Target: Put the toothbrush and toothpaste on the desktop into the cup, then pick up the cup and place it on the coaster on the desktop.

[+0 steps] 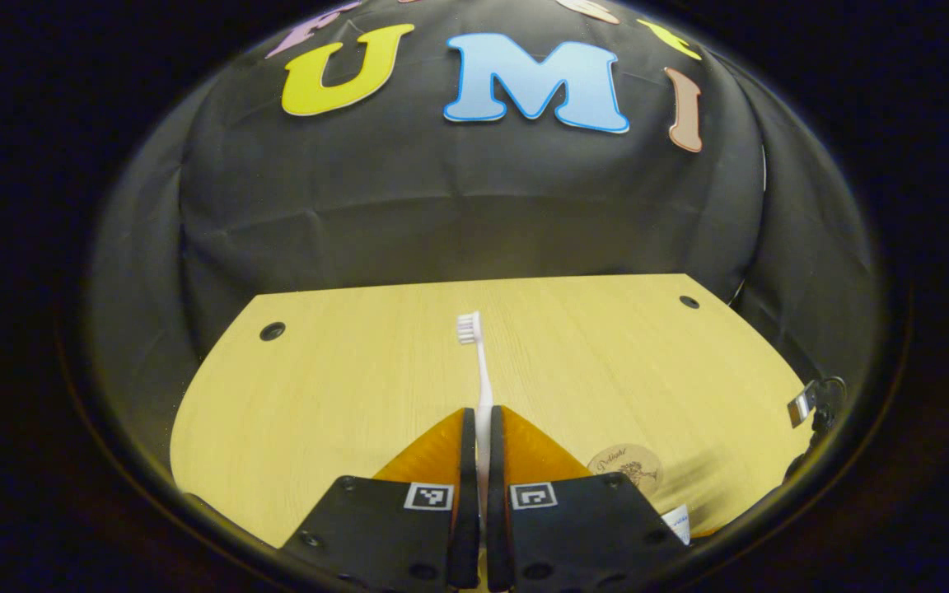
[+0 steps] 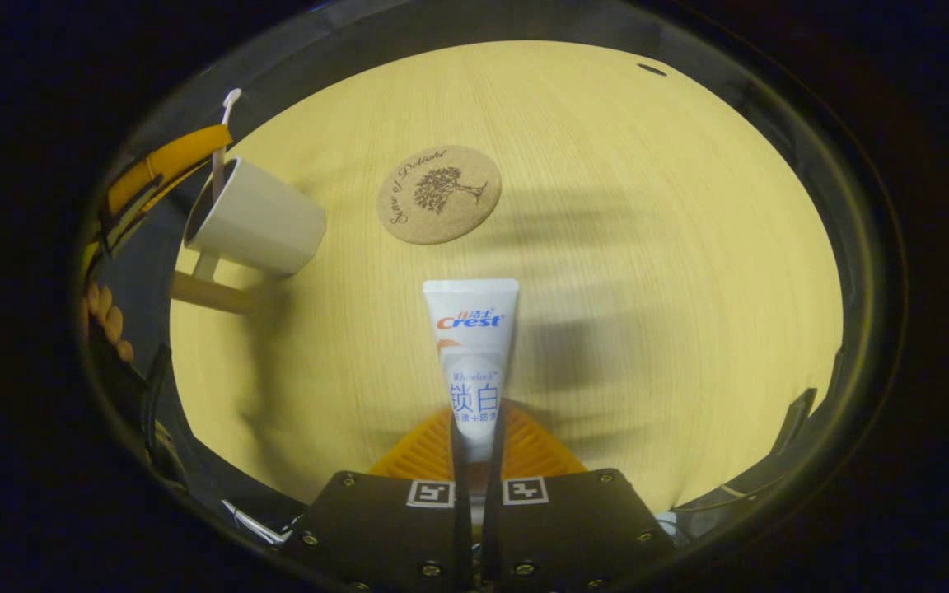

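Note:
My left gripper (image 1: 483, 416) is shut on the handle of a white toothbrush (image 1: 479, 362), whose bristle head points away over the wooden desktop (image 1: 334, 387). In the right gripper view that gripper (image 2: 157, 165) hangs at the far left, and the toothbrush (image 2: 223, 140) reaches down to the mouth of the white cup (image 2: 260, 221). The cup stands on the desk and has a wooden handle. My right gripper (image 2: 474, 412) is shut on a white toothpaste tube (image 2: 472, 346), held above the desk with its flat end forward. The round cork coaster (image 2: 439, 194) lies beyond the tube, to the right of the cup.
The coaster (image 1: 624, 468) also lies low on the right in the left gripper view. A hand (image 2: 104, 317) holds the left gripper at the far left edge. The desktop (image 2: 672, 247) has dark cable holes near its far corners, and the black cloth wall (image 1: 474, 206) stands behind it.

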Demonstrator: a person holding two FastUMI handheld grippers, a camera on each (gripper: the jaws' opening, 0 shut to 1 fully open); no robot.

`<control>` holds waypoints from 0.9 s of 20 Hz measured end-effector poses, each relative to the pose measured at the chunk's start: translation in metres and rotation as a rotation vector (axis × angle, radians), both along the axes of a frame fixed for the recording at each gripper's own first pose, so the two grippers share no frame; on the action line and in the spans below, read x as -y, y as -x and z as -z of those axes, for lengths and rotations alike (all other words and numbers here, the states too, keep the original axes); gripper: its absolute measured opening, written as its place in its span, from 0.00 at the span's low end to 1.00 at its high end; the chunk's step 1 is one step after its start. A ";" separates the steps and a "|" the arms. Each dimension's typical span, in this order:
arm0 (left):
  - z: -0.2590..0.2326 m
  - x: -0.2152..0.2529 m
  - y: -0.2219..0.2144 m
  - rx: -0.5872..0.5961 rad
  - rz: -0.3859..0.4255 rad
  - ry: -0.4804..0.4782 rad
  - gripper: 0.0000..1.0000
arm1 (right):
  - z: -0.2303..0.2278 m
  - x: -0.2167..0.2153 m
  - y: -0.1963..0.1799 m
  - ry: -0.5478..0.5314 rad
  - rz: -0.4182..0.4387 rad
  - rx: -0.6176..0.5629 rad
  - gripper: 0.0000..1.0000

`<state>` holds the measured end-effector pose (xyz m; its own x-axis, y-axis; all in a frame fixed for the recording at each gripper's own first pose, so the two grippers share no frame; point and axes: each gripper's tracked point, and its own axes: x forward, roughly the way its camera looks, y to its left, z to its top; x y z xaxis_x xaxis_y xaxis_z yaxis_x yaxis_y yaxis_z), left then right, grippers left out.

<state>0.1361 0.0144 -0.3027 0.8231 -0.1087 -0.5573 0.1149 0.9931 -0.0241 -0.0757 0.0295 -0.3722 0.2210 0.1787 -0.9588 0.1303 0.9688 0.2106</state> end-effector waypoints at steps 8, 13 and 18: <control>0.009 -0.002 0.026 -0.049 0.046 0.007 0.22 | -0.056 -0.004 -0.052 -0.028 0.057 0.154 0.07; 0.008 -0.018 0.051 -0.064 0.031 0.000 0.22 | -0.104 -0.024 -0.094 -0.073 0.066 0.276 0.07; -0.003 -0.044 0.075 -0.069 -0.007 0.009 0.22 | -0.142 -0.048 -0.125 -0.124 0.067 0.354 0.07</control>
<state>0.0609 0.0584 -0.2997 0.7836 -0.1085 -0.6118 0.1057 0.9936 -0.0408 0.0489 0.0776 -0.2298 0.5496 0.2630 -0.7929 0.0904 0.9249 0.3694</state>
